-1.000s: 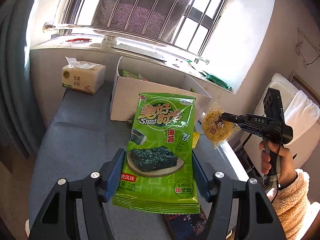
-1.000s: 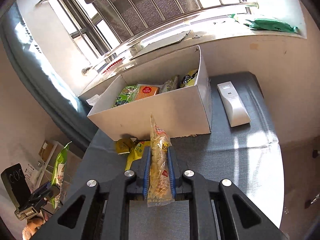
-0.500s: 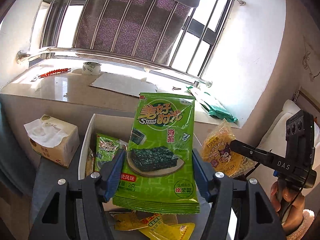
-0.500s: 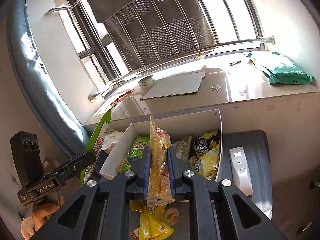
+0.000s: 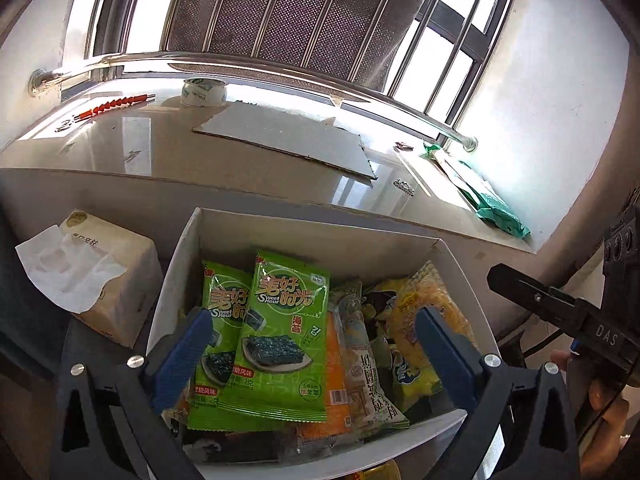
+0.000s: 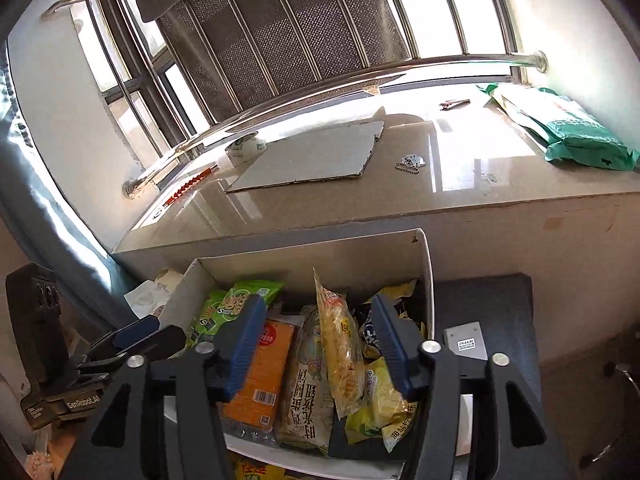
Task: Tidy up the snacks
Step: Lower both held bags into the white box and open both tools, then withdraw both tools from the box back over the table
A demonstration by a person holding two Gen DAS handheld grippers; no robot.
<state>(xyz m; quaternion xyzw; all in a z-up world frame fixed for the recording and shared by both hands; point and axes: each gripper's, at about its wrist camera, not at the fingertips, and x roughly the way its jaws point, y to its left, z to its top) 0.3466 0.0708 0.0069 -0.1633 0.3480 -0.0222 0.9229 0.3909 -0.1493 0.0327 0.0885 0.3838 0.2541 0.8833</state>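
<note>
A white cardboard box holds several snack packs. My left gripper hangs open over it. The green seaweed pack lies loose in the box between the jaws, on top of a second green seaweed pack. My right gripper is open over the same box. The yellow noodle snack pack lies between its jaws, touching neither, beside an orange pack. The right gripper's fingers show at the right of the left wrist view.
A tissue box stands left of the box. A white remote lies right of it on the grey tabletop. The windowsill behind carries a cardboard sheet, a tape roll and a green bag. A yellow packet lies before the box.
Both grippers moved forward over the box and opened. The seaweed pack and the yellow noodle pack left the jaws and now lie in the box.
</note>
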